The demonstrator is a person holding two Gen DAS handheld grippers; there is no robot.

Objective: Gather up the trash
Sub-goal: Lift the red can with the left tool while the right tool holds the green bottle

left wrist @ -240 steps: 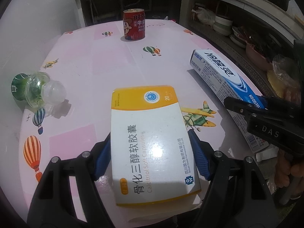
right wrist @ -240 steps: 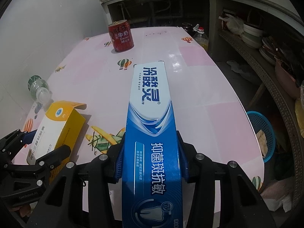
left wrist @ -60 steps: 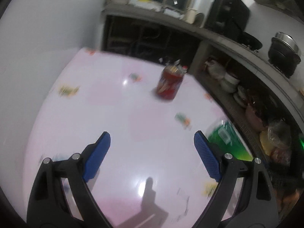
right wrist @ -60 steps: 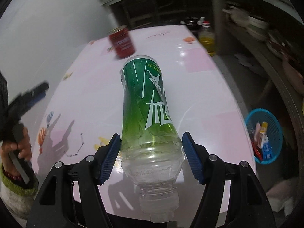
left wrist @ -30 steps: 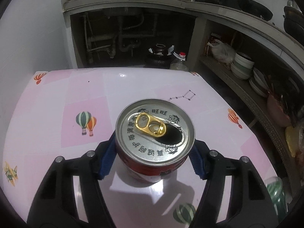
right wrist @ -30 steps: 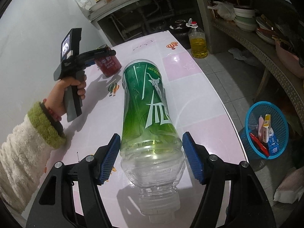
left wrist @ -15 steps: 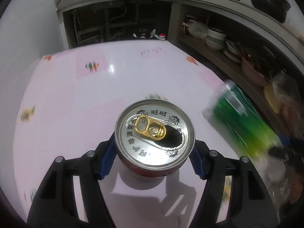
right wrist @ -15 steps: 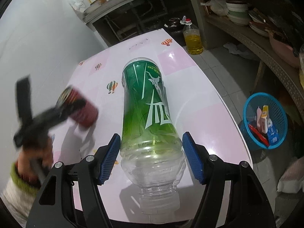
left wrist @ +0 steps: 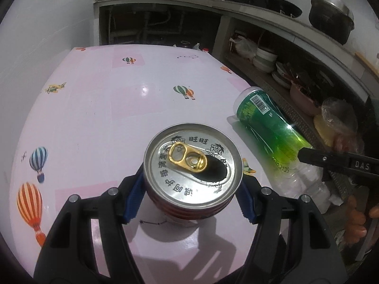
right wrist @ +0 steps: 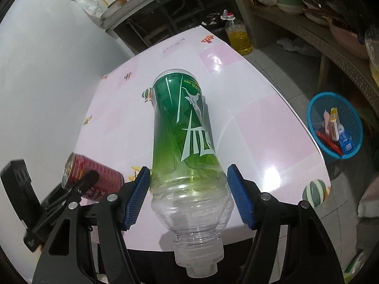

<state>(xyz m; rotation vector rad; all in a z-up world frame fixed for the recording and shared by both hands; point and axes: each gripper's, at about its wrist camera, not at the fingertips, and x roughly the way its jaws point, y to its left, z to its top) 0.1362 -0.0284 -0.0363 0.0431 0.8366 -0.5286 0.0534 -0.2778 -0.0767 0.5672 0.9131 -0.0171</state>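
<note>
Red can (left wrist: 193,165) body hidden beneath silver lid; bottle (right wrist: 187,146) neck cropped.

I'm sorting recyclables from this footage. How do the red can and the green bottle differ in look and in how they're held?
The red can is short, opaque metal with an opened pull-tab top; the green bottle is taller, see-through plastic under a green label. The can sits clamped in the left gripper with its top toward that camera; the bottle lies lengthwise in the right gripper, neck toward the camera. Both are drink containers gripped above the pink table.
</note>
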